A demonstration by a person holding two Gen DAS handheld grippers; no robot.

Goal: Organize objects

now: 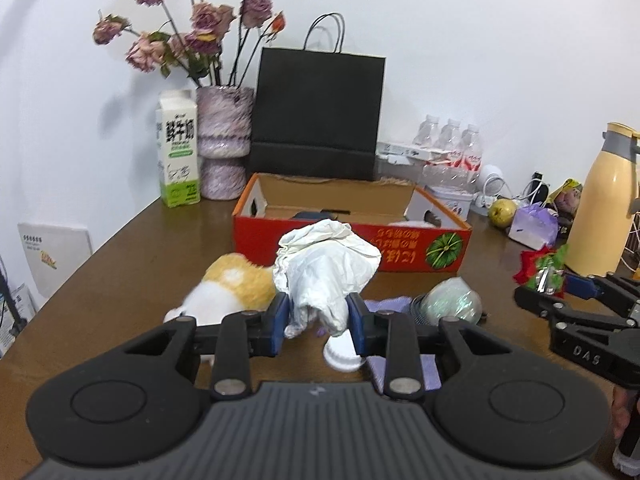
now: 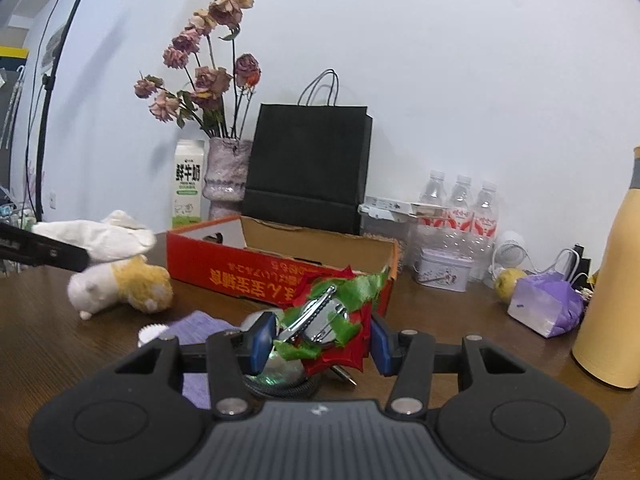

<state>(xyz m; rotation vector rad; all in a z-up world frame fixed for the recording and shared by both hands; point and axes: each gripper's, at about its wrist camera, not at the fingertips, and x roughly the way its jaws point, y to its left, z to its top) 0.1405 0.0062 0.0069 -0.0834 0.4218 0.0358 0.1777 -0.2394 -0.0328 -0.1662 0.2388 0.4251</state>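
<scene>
Your left hand-held gripper [image 1: 318, 316] grips the cloth [image 1: 326, 268], your right [image 2: 316, 338] the ornament [image 2: 332, 320]; neither is in the box [image 1: 352, 240] yet; the plush [image 1: 228, 288] waits.

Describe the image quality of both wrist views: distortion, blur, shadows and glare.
Left wrist view: strong fisheye bending, dark corner at top right; the plush toy is motion-smeared, the black paper bag fairly sharp; soft shadows of the dried roses on the wall. Right wrist view: same curvature, dark corners; the white cloth looks blurred; bright glints on the chrome piece of the red and green ornament.
</scene>
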